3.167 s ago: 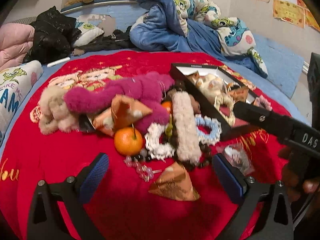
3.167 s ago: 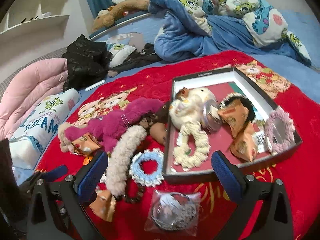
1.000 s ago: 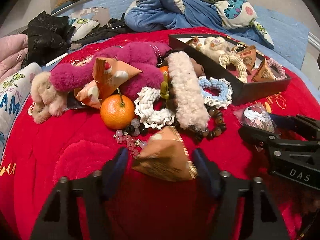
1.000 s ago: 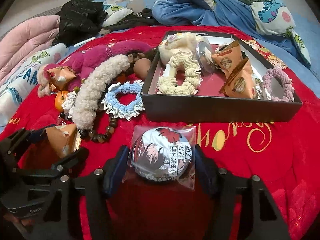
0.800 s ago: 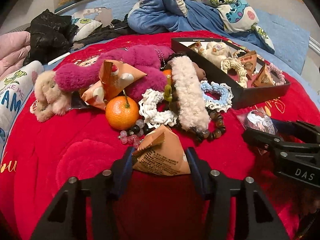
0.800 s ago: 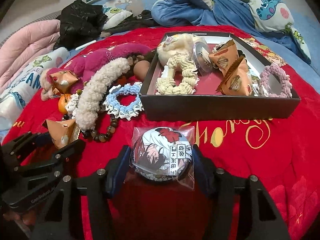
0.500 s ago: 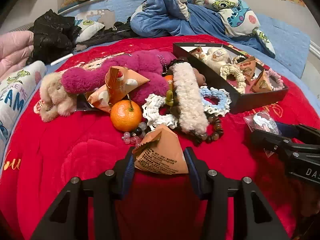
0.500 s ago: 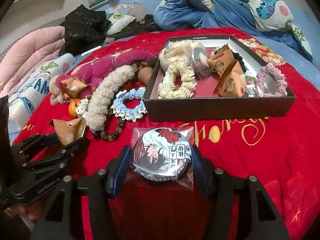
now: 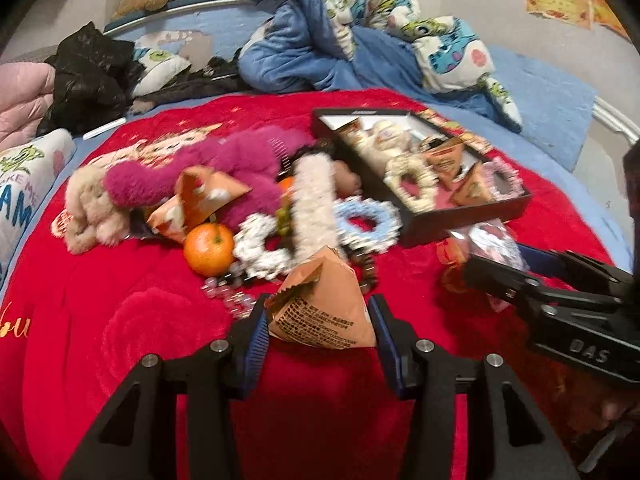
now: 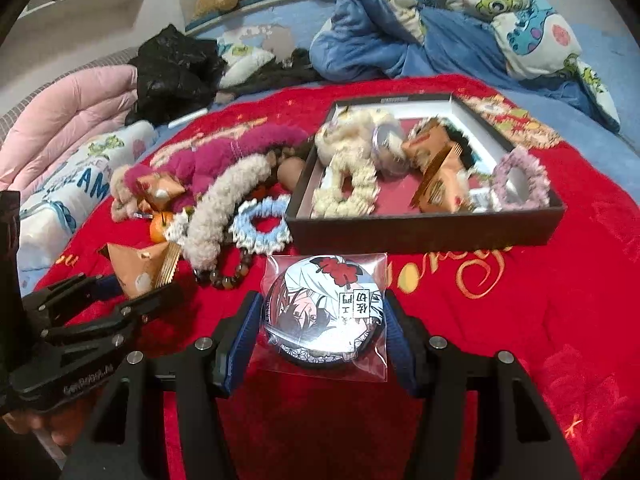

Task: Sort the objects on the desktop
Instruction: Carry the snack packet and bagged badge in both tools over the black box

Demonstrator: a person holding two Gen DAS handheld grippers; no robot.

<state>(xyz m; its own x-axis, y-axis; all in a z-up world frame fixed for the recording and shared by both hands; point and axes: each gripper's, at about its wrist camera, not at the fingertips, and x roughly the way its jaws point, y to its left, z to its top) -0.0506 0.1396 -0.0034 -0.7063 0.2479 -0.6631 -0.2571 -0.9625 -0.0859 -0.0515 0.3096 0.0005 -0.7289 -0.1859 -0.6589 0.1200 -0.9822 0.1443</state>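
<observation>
While each tongs grips one item: one snack packet [image 9: 324,306]; one badge [image 10: 324,312]

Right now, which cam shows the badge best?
Right wrist: the badge fills the centre, sharp, its face fully readable, held between the right gripper fingers. Left wrist shows only a blurred sliver of it at the right edge, beyond the right gripper's tips.

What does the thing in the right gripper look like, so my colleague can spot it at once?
Find the black box on the red blanket; just in front of its near wall, the right gripper is shut on a round badge. It is sealed in a clear bag and shows a cartoon face with a red flower, unlike the orange snack packets nearby.
</observation>
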